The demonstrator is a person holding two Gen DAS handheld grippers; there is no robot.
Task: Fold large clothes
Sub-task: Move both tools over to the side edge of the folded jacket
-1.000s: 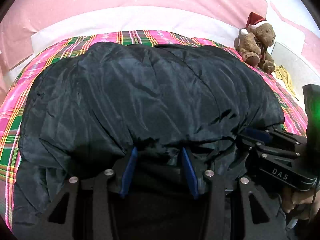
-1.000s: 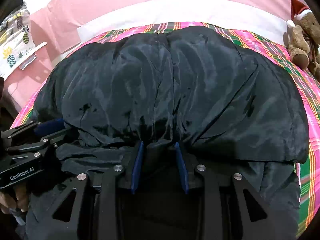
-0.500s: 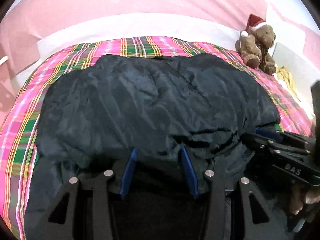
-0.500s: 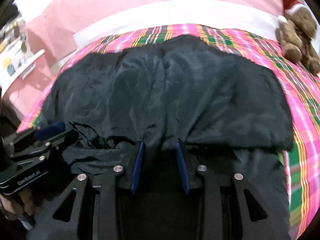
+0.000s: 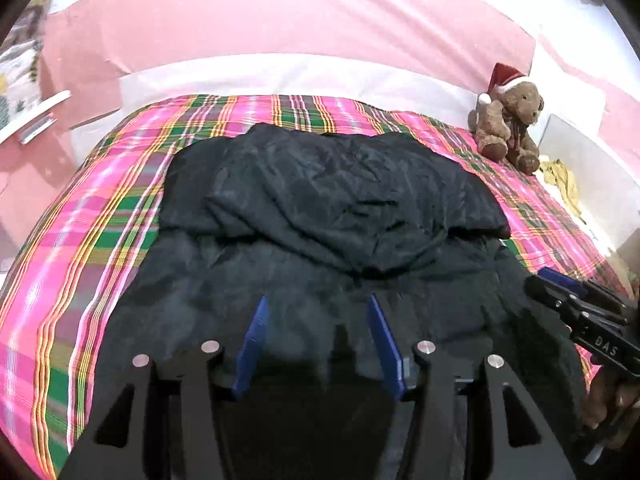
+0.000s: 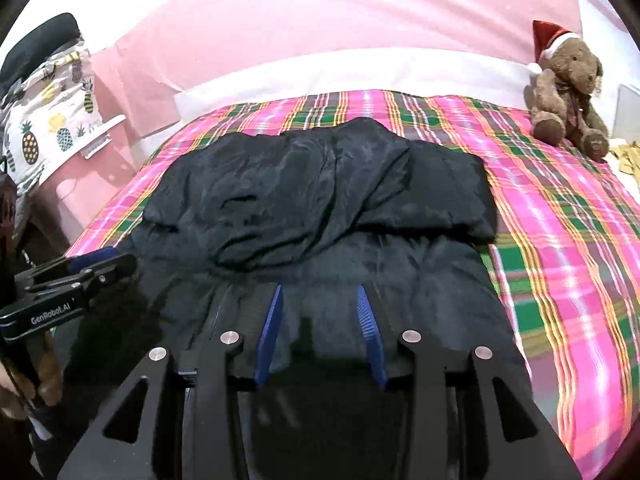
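Now both claws hover open over jacket.

The near hem of the black jacket disappears under the left tool and off the lower edge. The right tool is cut off at the right border; its blue pads' gap cannot be judged there.

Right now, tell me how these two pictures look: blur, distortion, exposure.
Left wrist view: fisheye bends the plaid bedspread into a dome, dark vignette in the corners, edges smeared; the black jacket loses fold detail. Right wrist view: same barrel warp, white pillow strip overexposed, teddy bear soft, jacket near the right claw murky.
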